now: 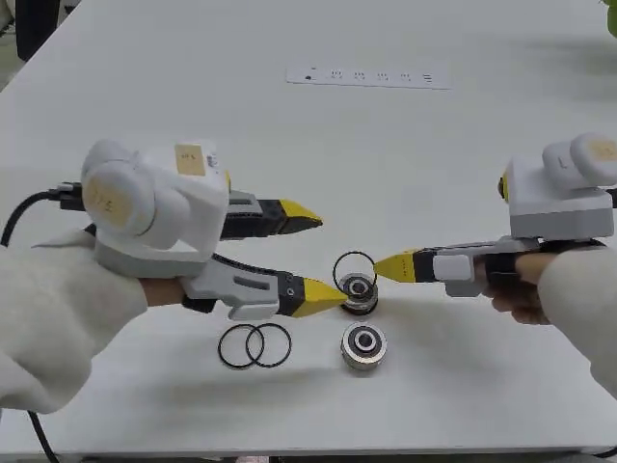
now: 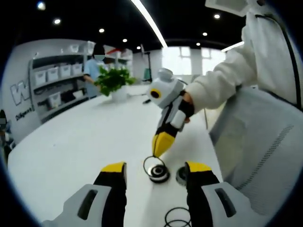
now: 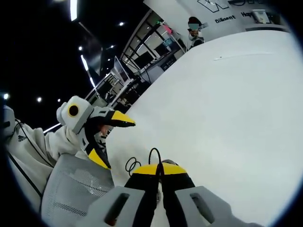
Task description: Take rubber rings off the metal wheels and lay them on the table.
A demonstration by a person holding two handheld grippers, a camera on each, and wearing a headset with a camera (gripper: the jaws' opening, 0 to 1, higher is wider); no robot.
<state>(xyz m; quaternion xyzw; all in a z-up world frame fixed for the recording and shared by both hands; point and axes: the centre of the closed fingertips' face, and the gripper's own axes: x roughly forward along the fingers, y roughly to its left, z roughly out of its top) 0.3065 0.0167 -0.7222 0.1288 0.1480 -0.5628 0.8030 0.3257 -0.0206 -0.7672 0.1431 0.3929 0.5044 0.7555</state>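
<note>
Your left fingers [image 1: 323, 294] gape wide, holding nothing, either side of the far metal wheel [image 1: 359, 297]. Two rubber rings [image 1: 254, 345] lie flat near you, and the near wheel [image 1: 364, 345] sits axle-up. Your right gripper [image 1: 379, 267] pinches a ring [image 1: 354, 253] that stands on edge above the far wheel. The right gripper view shows its tips closed on the rim.

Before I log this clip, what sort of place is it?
Probably an open office or lab workroom: a long white table, shelves of storage bins, a potted plant.
</note>
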